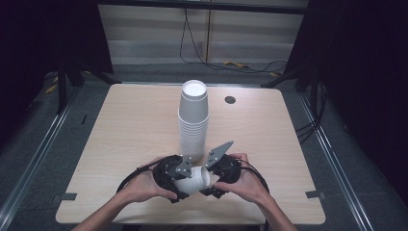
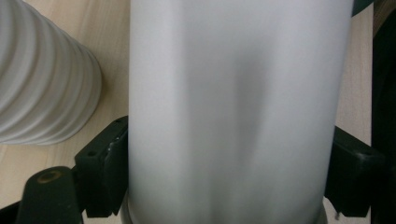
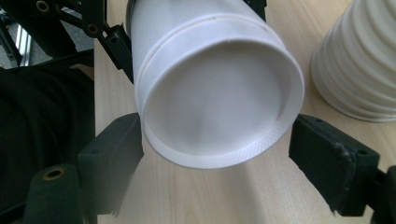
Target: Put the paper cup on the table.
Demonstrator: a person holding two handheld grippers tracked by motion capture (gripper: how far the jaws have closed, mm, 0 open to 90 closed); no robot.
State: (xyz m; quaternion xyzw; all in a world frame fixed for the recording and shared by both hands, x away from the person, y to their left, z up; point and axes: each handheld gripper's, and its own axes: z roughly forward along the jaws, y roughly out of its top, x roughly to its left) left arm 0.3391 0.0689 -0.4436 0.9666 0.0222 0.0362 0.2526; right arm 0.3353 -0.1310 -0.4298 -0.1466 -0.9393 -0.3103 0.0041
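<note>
Pale wooden table (image 1: 125, 125), grey floor (image 1: 29, 125), dark curtains (image 1: 29, 33) beyond

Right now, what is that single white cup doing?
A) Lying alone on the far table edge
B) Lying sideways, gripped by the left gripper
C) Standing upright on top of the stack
B: the cup lies sideways, the left gripper pressing its walls, while the right gripper faces its base.

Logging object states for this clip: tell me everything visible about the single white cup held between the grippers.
The single paper cup is plain white, matte, and lies on its side near the table's front edge, before the cup stack. The left gripper clamps its wall, faintly dented. Its recessed base with raised rim faces the right gripper, whose jaws flank it without touching.
</note>
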